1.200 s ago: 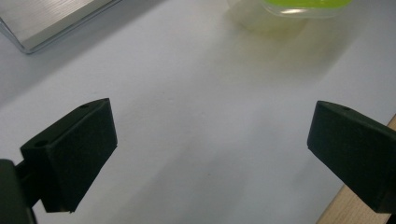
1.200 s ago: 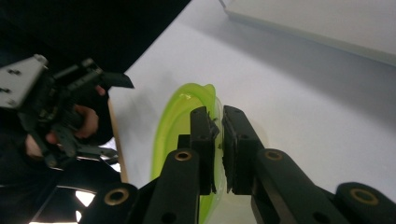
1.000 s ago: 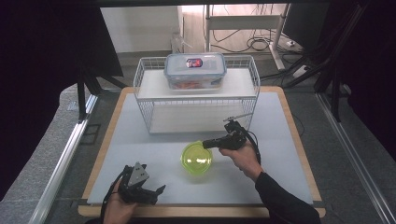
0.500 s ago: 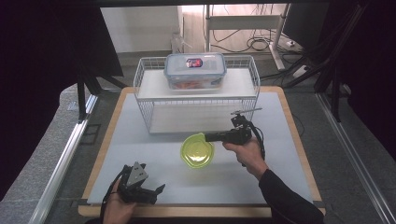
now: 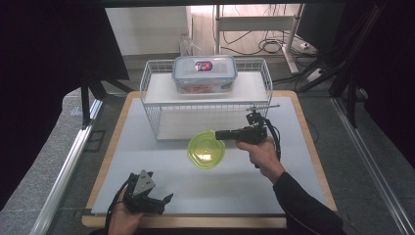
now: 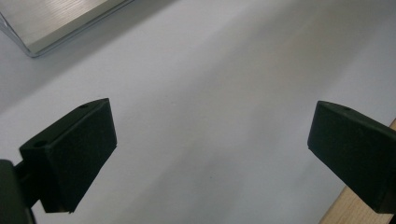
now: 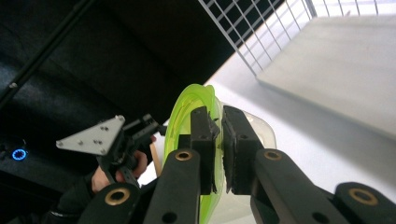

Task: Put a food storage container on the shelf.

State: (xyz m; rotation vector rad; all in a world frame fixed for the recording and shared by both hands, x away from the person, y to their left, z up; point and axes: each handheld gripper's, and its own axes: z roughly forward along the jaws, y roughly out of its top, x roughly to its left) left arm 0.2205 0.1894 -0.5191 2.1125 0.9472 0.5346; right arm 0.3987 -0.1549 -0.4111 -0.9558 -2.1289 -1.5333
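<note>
One green lid [image 5: 206, 152] is pinched in the right gripper [image 5: 221, 134]; the left gripper [image 6: 210, 154] jaws gape; one lidded box [image 5: 204, 73] tops one wire rack [image 5: 156, 115].

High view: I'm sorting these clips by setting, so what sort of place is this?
Probably a lab or workshop recording bench, not a home kitchen. A wood-edged white table holds a white wire shelf rack, loose cables lie on the floor behind, and dark curtains flank the bench.

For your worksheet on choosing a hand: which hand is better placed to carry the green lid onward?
Right. The right claw is already shut on the green lid's rim near the wire rack. The left claw is open over bare table.
</note>
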